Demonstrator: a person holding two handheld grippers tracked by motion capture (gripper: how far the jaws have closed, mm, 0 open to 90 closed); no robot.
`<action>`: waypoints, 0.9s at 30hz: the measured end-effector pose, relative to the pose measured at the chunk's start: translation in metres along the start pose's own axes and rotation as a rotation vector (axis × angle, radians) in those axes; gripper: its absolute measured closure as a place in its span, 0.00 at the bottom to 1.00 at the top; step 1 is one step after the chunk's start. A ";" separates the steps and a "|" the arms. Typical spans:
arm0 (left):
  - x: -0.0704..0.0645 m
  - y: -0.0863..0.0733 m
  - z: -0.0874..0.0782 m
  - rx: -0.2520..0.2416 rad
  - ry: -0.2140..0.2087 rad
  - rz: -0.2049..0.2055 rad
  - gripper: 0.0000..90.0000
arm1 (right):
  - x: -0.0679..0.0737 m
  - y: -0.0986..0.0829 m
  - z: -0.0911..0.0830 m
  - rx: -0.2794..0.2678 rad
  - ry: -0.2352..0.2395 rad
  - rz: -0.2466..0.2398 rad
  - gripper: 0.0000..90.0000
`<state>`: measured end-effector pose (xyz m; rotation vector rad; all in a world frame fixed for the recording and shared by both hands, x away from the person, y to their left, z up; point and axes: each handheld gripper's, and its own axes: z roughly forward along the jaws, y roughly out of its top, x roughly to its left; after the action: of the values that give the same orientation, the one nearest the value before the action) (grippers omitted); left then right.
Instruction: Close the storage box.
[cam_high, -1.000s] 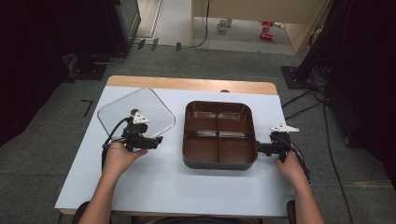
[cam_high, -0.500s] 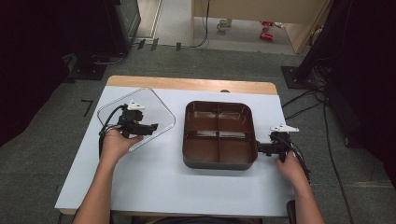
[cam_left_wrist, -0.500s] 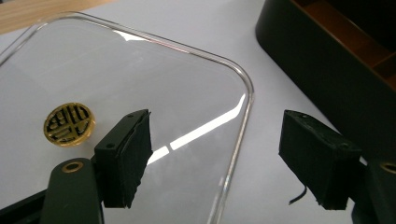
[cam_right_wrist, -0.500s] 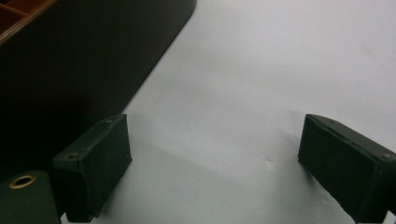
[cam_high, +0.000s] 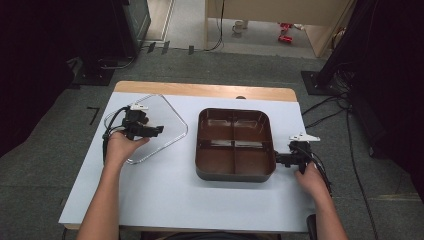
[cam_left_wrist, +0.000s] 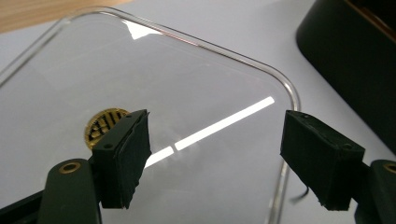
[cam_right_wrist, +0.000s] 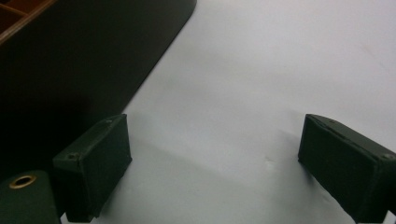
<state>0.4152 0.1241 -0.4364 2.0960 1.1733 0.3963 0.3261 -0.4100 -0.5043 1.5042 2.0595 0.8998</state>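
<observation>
Nothing is held: your left gripper (cam_high: 156, 130) gapes over the clear lid (cam_high: 170, 120) at nine o'clock of the tray (cam_high: 235, 172); right gripper (cam_high: 278, 159) gapes at three o'clock.

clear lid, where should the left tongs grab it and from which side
Probably the clear lid by its thin raised rim at the rounded corner nearest the brown tray, coming from above with the open left tongs straddling the edge; it lies flat, so only the rim offers purchase.

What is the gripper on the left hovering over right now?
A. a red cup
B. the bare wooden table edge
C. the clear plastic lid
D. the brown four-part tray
C: the left gripper is above the clear plastic lid, whose rounded corner and gold vent show between its open jaws.
</observation>
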 end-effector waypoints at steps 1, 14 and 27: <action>0.005 0.001 0.002 -0.006 0.016 -0.003 0.28 | 0.000 0.000 0.000 0.000 0.000 0.000 0.10; 0.029 -0.003 0.022 0.010 0.111 0.006 0.34 | 0.000 0.000 0.000 0.000 0.000 0.000 0.10; 0.040 -0.015 0.034 0.041 0.135 -0.024 0.54 | 0.000 0.000 0.000 0.000 0.000 0.000 0.10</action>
<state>0.4467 0.1482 -0.4739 2.1152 1.2929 0.5137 0.3262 -0.4100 -0.5043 1.5041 2.0594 0.9002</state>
